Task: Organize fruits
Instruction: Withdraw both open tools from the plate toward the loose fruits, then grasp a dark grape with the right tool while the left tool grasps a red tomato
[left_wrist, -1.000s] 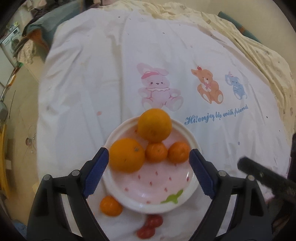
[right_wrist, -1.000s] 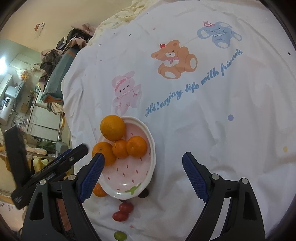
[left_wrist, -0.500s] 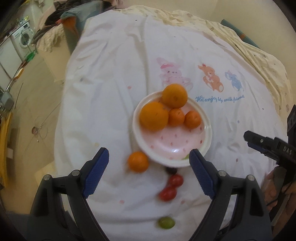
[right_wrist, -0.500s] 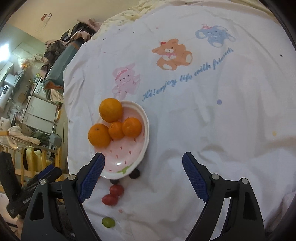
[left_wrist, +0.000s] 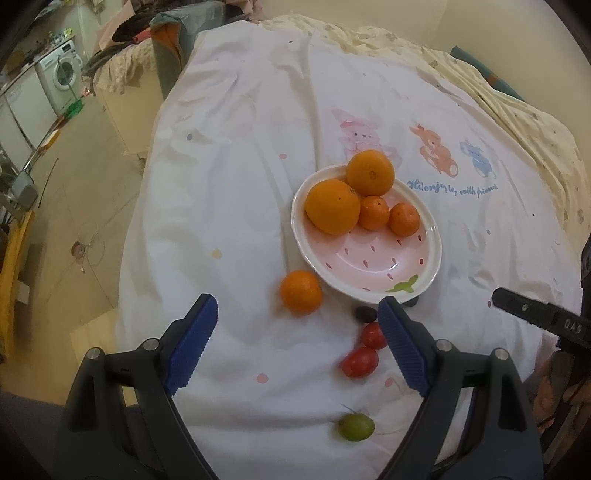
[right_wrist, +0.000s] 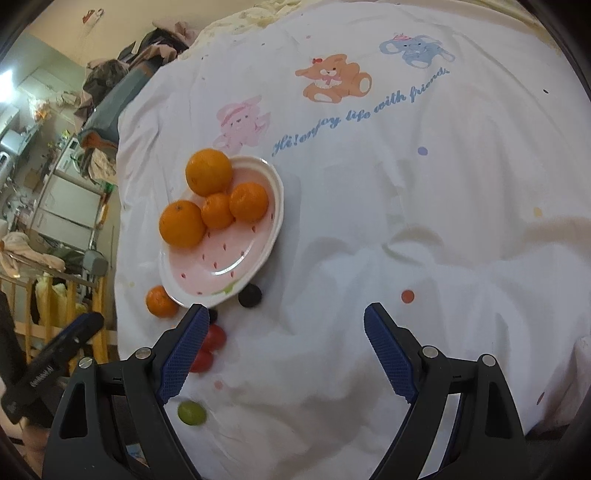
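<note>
A pink strawberry-pattern plate (left_wrist: 376, 266) (right_wrist: 229, 266) holds two big oranges (left_wrist: 332, 211) and two small mandarins (left_wrist: 404, 219). A loose mandarin (left_wrist: 301, 291) (right_wrist: 159, 301) lies on the cloth just left of the plate. Two red cherry tomatoes (left_wrist: 360, 362) (right_wrist: 212, 339), dark grapes (left_wrist: 365, 314) (right_wrist: 250, 295) and a green fruit (left_wrist: 355, 426) (right_wrist: 191, 412) lie in front of the plate. My left gripper (left_wrist: 297, 347) is open and empty, hovering over the loose fruit. My right gripper (right_wrist: 282, 350) is open and empty, right of the fruit.
The white cloth (left_wrist: 258, 147) with cartoon animals covers a table whose left edge drops to the floor. A washing machine (left_wrist: 61, 79) and cluttered furniture stand beyond. The right gripper's tip (left_wrist: 535, 319) shows at the right of the left wrist view.
Both grippers have pulled back and up from the plate, so the loose mandarin, tomatoes, grapes and green fruit have come into view. Both stay open.
</note>
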